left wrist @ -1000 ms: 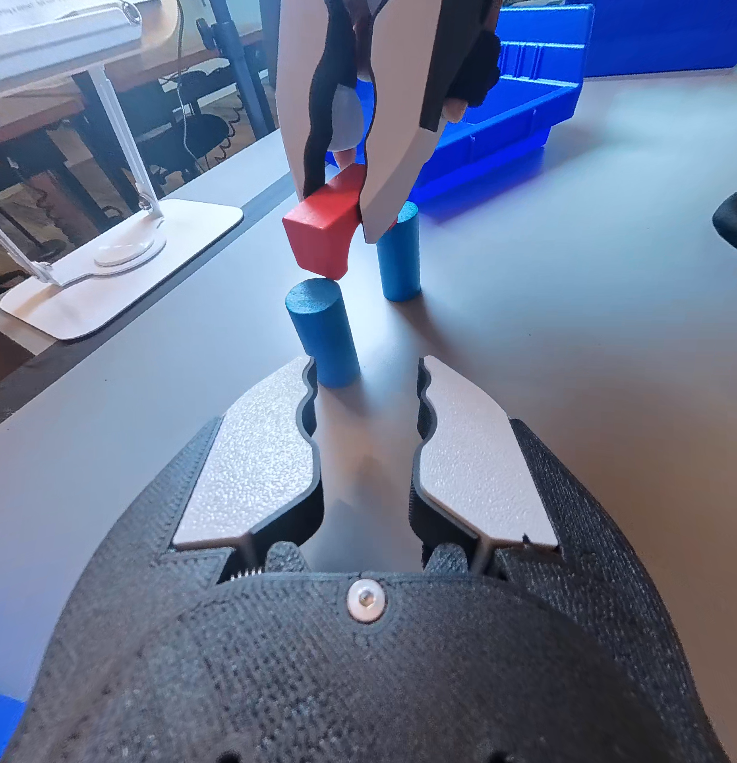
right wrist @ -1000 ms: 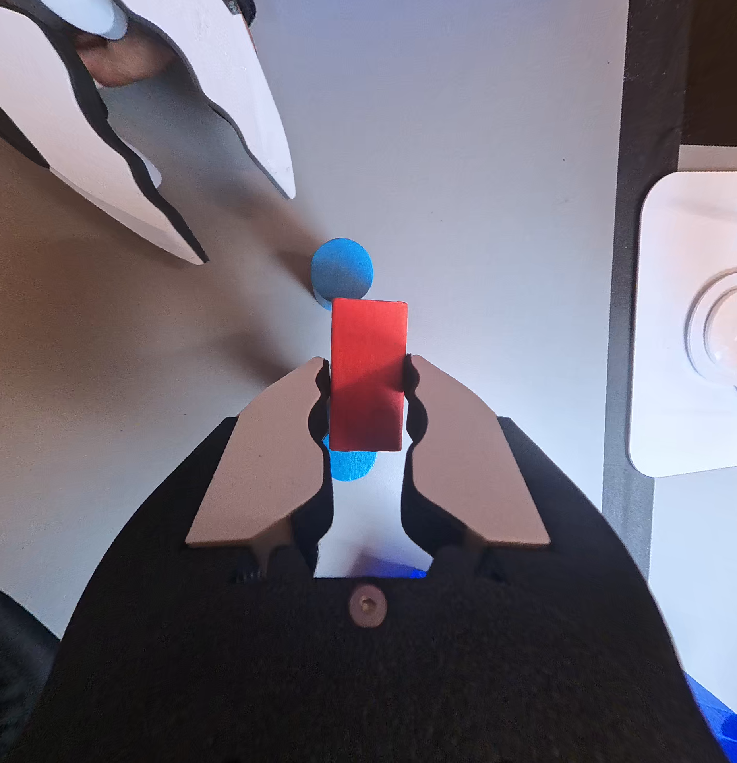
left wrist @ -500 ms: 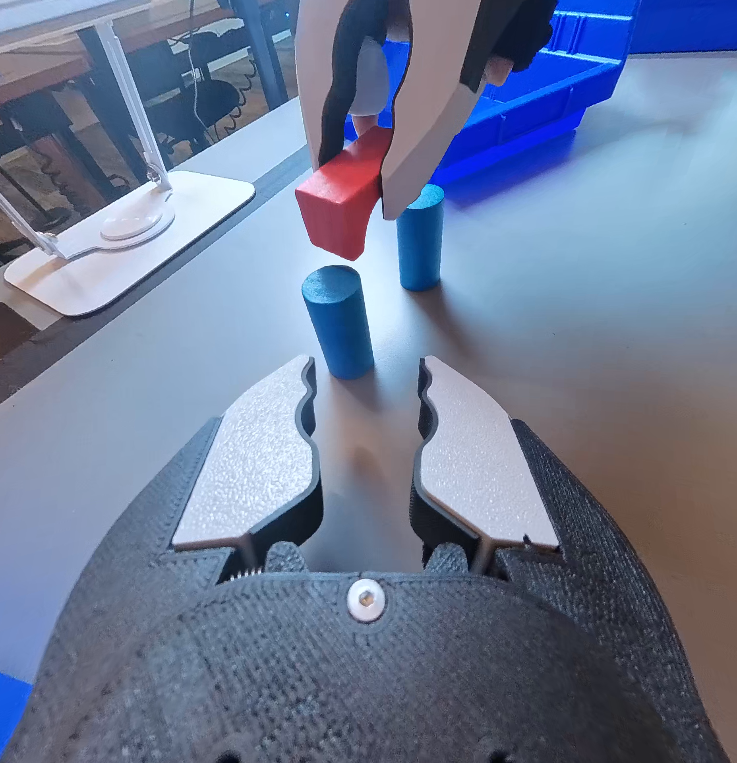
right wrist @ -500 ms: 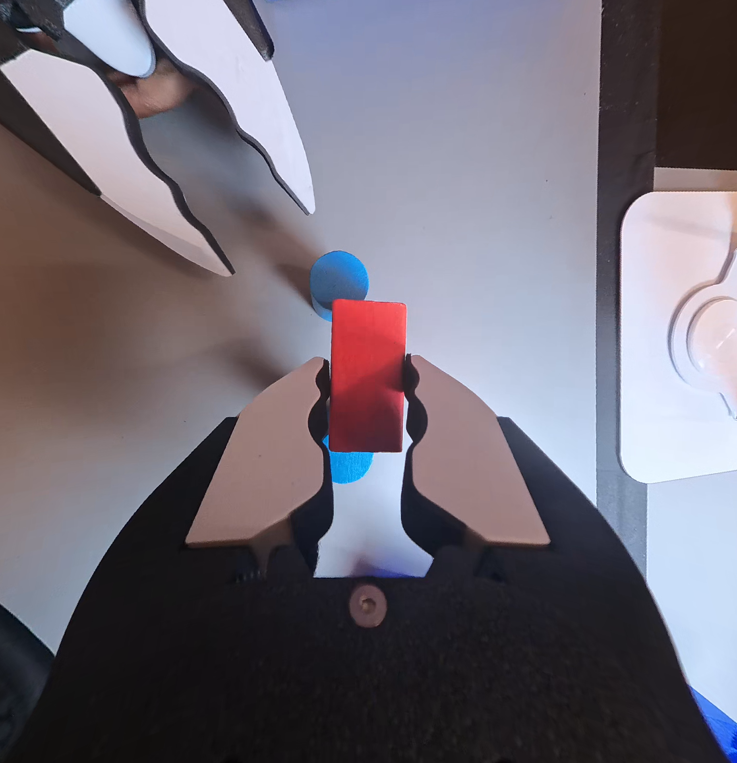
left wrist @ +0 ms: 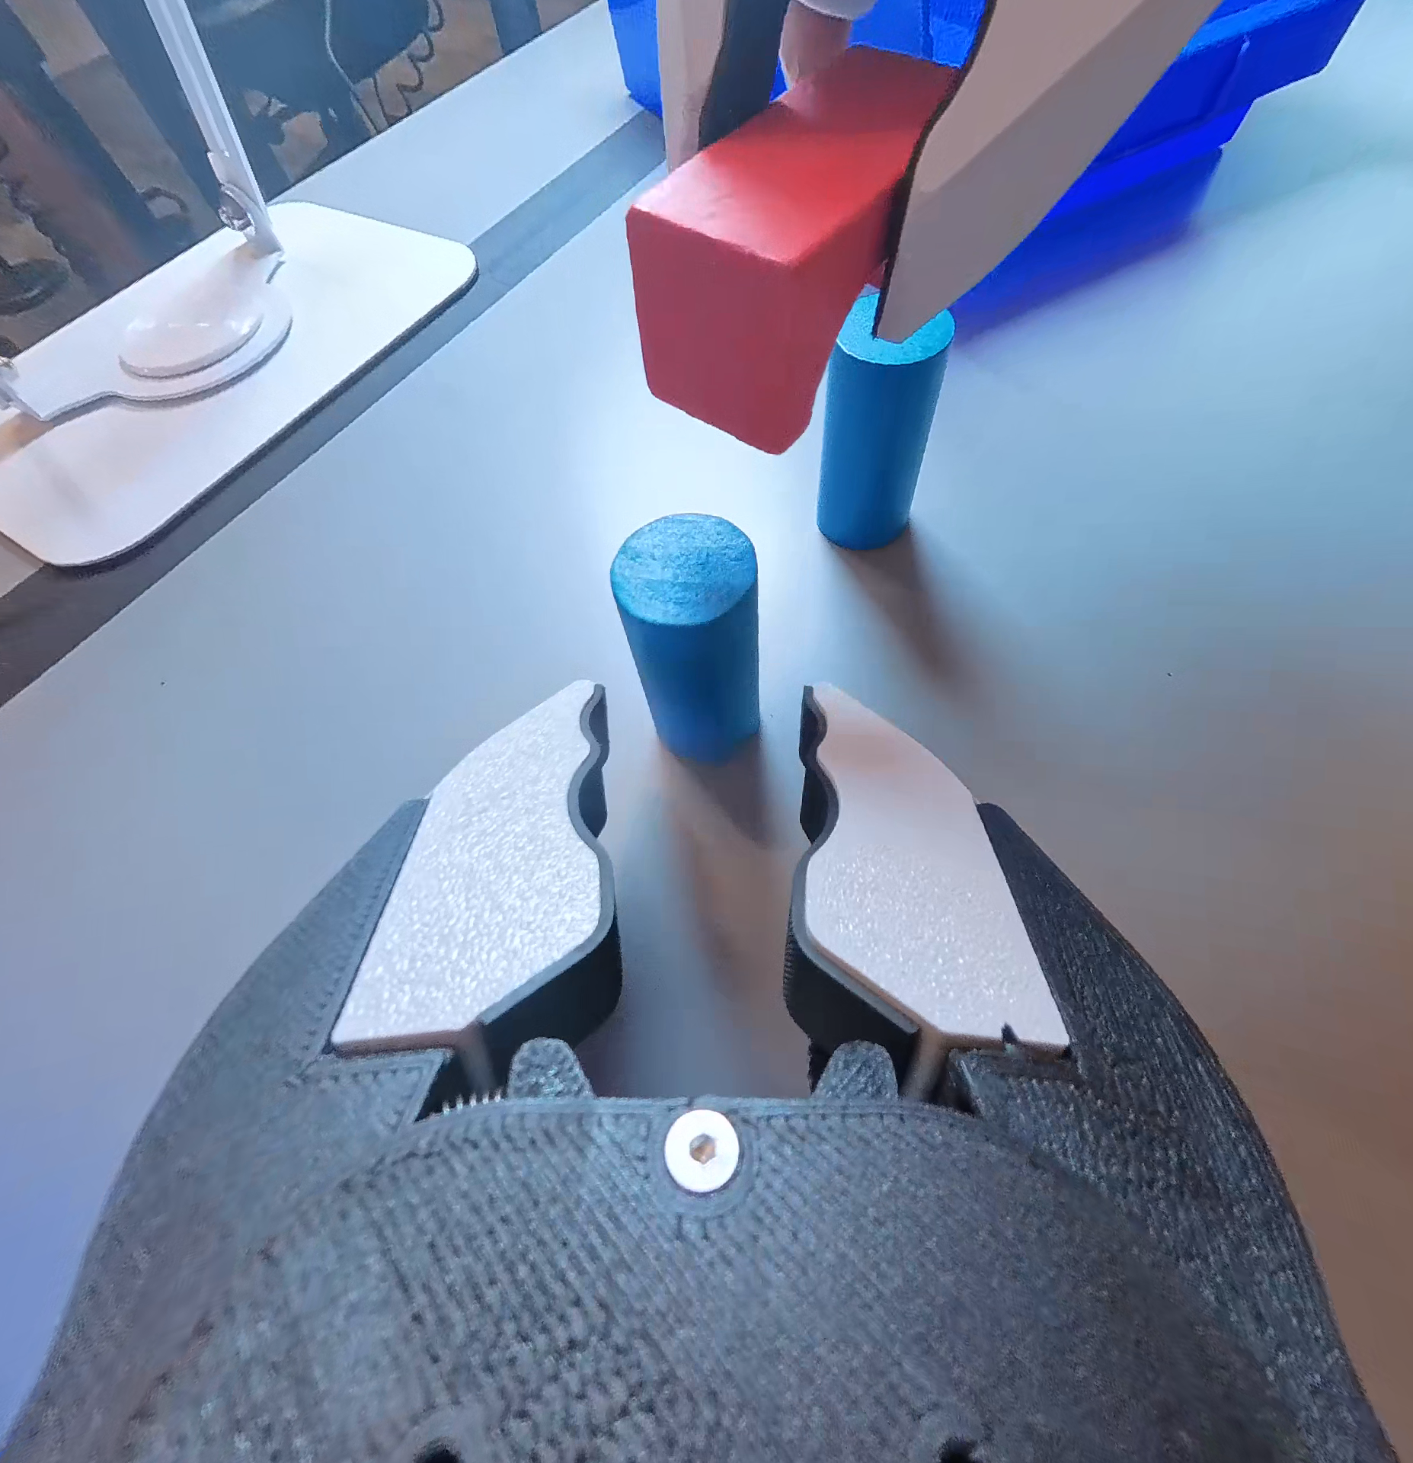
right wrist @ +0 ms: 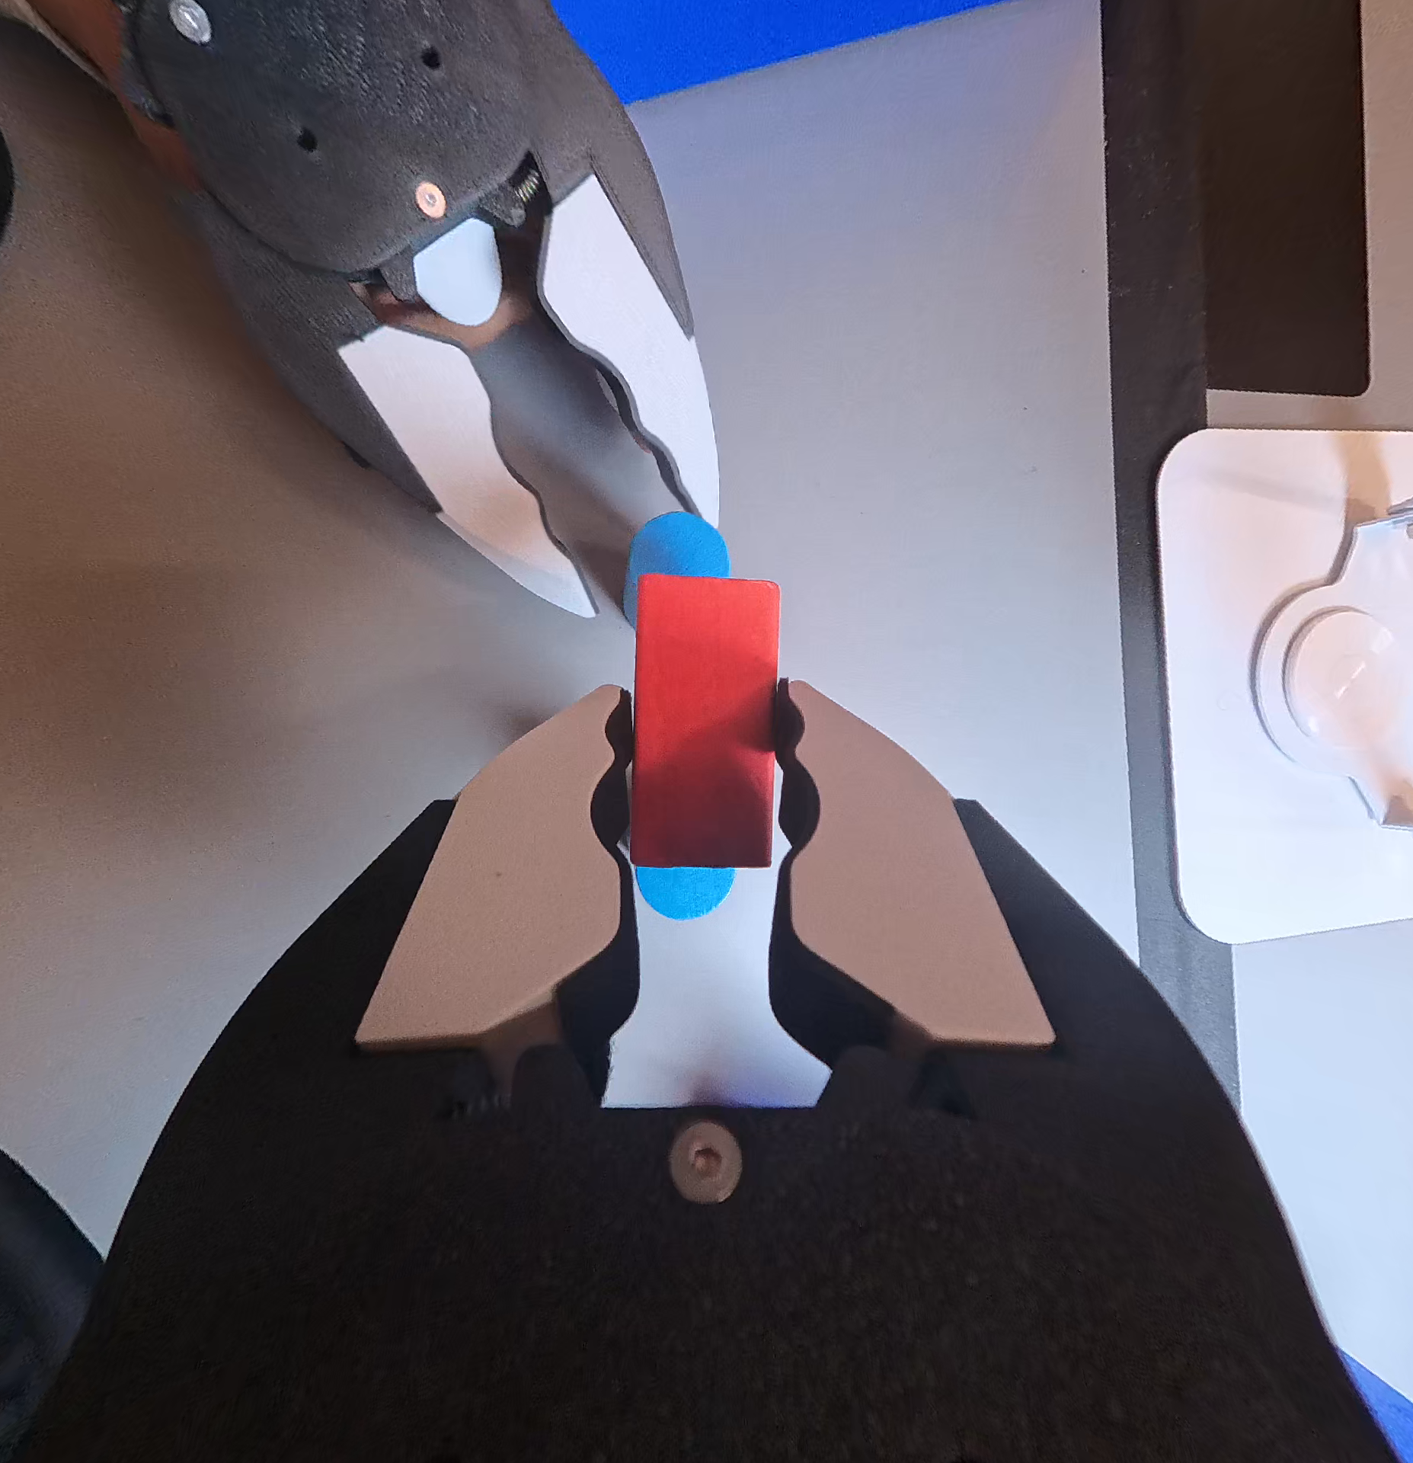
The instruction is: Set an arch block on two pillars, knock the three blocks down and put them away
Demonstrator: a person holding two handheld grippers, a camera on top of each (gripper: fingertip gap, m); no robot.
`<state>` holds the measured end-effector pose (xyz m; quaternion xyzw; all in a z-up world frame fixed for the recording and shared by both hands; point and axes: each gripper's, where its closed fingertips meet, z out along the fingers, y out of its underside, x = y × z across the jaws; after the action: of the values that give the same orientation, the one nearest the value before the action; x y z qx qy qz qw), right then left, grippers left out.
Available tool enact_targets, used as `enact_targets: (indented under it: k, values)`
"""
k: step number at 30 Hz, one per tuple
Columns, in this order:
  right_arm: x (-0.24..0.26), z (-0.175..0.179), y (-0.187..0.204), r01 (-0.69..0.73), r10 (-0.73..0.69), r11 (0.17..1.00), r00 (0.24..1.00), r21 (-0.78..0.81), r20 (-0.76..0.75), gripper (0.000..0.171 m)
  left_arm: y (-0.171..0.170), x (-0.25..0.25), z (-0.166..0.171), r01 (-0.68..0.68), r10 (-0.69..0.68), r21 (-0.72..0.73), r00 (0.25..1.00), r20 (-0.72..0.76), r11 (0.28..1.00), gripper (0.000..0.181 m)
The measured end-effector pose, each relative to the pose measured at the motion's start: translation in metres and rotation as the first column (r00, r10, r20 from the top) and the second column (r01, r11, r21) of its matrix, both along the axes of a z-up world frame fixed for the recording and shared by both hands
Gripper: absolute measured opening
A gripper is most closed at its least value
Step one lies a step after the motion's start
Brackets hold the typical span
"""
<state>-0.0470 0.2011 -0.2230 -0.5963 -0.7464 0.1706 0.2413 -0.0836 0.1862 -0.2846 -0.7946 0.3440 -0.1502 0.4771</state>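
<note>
Now the right gripper is gripping the red arch block, seemingly above both blue pillars. At its eleven o'clock, the left gripper is waiting, jaws parted and empty.

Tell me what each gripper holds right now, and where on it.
The right gripper clamps the red arch block across its long side faces, near mid-length. The left gripper is open, holding nothing.

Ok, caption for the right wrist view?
Right gripper holds red arch block above two upright blue cylinder pillars, open left gripper alongside.
</note>
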Motion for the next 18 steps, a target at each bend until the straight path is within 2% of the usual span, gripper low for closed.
enact_targets:
  k: [5, 12, 14, 18]
  values:
    - [0.000, -0.001, 0.000, 0.002, -0.002, 1.000, 1.000, -0.002, -0.007, 0.035, 0.005, 0.006, -0.006, 0.013, -0.013, -0.007, 0.999, -0.050, 1.000, 0.030]
    - [0.002, -0.006, 0.002, 0.006, -0.006, 1.000, 1.000, -0.009, -0.005, 0.035, 0.007, 0.018, -0.005, 0.041, -0.041, -0.002, 0.997, -0.060, 0.999, 0.030]
    - [0.002, -0.007, 0.003, 0.007, -0.007, 1.000, 1.000, -0.007, -0.002, 0.035, 0.007, 0.019, -0.006, 0.042, -0.043, -0.004, 0.997, -0.059, 0.999, 0.031]
    - [0.003, -0.010, 0.003, 0.006, -0.006, 1.000, 1.000, -0.010, -0.001, 0.035, 0.005, 0.017, -0.006, 0.038, -0.039, -0.010, 0.998, -0.053, 0.999, 0.047]
